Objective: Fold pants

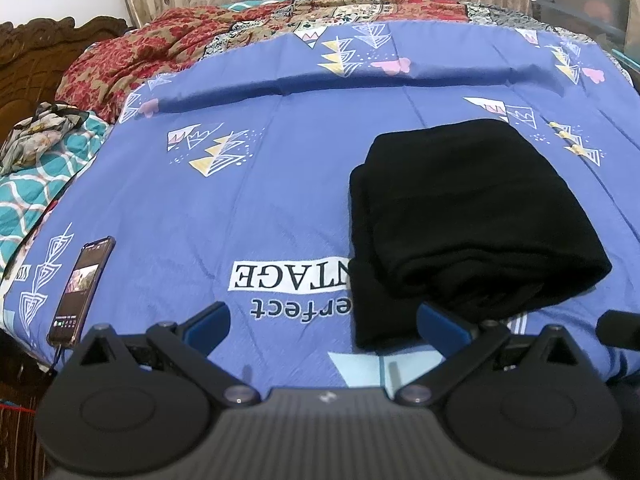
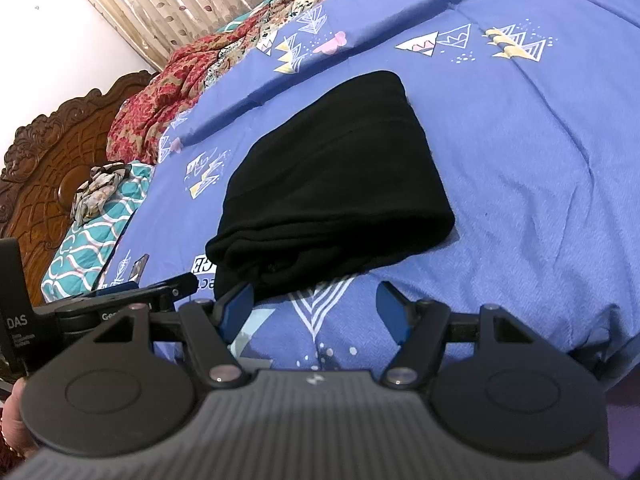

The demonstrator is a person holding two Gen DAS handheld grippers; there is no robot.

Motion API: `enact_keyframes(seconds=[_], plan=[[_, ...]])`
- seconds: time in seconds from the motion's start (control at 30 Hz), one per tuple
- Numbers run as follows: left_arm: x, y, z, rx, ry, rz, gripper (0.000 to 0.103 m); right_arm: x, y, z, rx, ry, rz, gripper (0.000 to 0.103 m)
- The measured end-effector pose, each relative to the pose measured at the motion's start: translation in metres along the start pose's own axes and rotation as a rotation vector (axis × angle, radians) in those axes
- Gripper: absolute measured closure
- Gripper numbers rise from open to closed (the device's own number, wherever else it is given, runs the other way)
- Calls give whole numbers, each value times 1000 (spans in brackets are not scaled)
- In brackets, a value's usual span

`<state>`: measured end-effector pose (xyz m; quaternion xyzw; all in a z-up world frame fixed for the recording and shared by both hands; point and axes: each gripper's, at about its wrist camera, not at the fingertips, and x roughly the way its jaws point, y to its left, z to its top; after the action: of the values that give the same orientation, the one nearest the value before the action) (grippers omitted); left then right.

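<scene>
Only one pair of pants point(image 1: 468, 216) lay folded in a black bundle on the blue bedspread point(image 1: 260, 200), near its front edge. One phone point(image 1: 82, 288) sat by the left edge. Both grippers, left point(image 1: 324, 320) and right point(image 2: 316, 304), were spread wide, gripping nothing, just short of the pants; open sheet stretched beyond.

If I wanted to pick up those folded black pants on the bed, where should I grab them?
Probably best at the near edge of the black pants, where the stacked layers show as a thick roll facing the grippers. Come in low from the front, along the blue bedsheet, so one finger slides under the bundle and one over it, pinching all layers together. Both the left gripper and the right gripper are open and empty.
</scene>
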<state>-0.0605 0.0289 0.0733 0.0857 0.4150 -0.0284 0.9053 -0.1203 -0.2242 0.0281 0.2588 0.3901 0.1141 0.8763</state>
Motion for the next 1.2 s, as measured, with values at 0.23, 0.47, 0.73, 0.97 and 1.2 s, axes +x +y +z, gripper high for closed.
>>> enact_keyframes(seconds=[0.23, 0.47, 0.73, 0.97, 1.2], plan=[[1, 0, -1, -4, 2, -12, 0, 0, 0, -1, 1, 0, 0, 33], [7, -3, -5, 3, 43, -18, 0, 1, -1, -1, 11, 9, -2, 32], [15, -7, -16, -12, 110, -60, 0, 3, -2, -3, 21, 21, -6, 31], [16, -5, -17, -35, 130, -73, 0, 4, -3, -3, 28, 27, -8, 30], [18, -6, -17, -44, 145, -93, 0, 4, -3, -5, 34, 30, -11, 30]])
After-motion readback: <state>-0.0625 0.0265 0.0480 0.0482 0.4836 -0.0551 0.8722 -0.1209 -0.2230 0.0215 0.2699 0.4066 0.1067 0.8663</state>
